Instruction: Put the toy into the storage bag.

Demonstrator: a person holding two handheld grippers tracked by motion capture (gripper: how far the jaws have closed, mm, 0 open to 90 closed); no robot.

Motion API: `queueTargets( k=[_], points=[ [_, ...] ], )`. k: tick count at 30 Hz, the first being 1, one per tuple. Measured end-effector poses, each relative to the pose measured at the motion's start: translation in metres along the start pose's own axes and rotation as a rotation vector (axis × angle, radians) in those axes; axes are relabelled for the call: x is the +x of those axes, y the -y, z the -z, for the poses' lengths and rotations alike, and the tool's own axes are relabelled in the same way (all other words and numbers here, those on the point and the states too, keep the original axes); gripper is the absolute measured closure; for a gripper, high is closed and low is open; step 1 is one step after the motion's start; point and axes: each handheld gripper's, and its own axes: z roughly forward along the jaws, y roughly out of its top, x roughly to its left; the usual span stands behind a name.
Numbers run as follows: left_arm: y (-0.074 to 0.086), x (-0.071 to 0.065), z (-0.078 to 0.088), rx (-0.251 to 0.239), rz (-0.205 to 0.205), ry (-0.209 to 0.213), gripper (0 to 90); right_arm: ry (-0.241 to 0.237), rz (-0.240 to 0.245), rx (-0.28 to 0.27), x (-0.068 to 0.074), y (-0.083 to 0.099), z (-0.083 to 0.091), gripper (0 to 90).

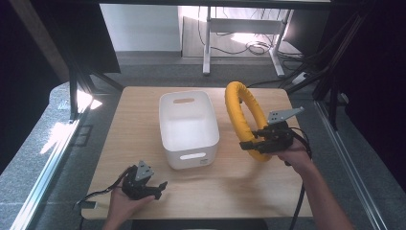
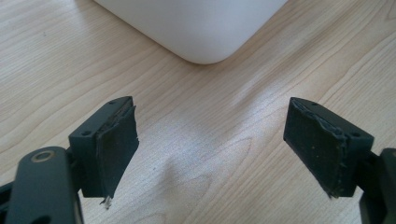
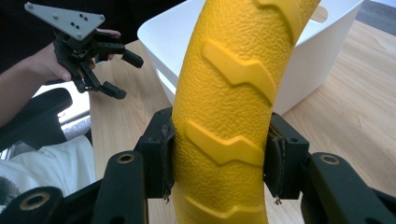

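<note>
No text, label, brand, number or sign can be read anywhere; the small mark on the white plastic rectangular bin point(image 1: 188, 125) is too blurred.

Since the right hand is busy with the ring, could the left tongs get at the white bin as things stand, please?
Probably yes: the left tongs stand open and hold nothing, and bare table lies between them and the bin's near corner. The ring is off on the bin's other side.

White bin point(image 1: 189, 127) mid wooden table point(image 1: 129, 129), empty.
</note>
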Motion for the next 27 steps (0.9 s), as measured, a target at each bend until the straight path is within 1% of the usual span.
queueTargets(
  k=[5,15,21,27],
  points=[
    [0.0,0.0,0.0,-0.005,0.004,0.001,17.8,-0.002,0.002,-0.023,0.001,-0.003,0.003,51.3],
    [0.0,0.0,0.0,-0.005,0.004,-0.001,17.7,0.005,0.014,-0.035,0.003,-0.01,0.007,51.3],
    [0.0,0.0,0.0,-0.005,0.003,0.001,17.8,-0.001,0.033,-0.05,0.007,-0.018,0.008,51.3],
    [0.0,0.0,0.0,-0.005,0.003,0.0,17.8,-0.005,0.039,-0.059,0.009,-0.023,0.009,51.3]
  ],
)
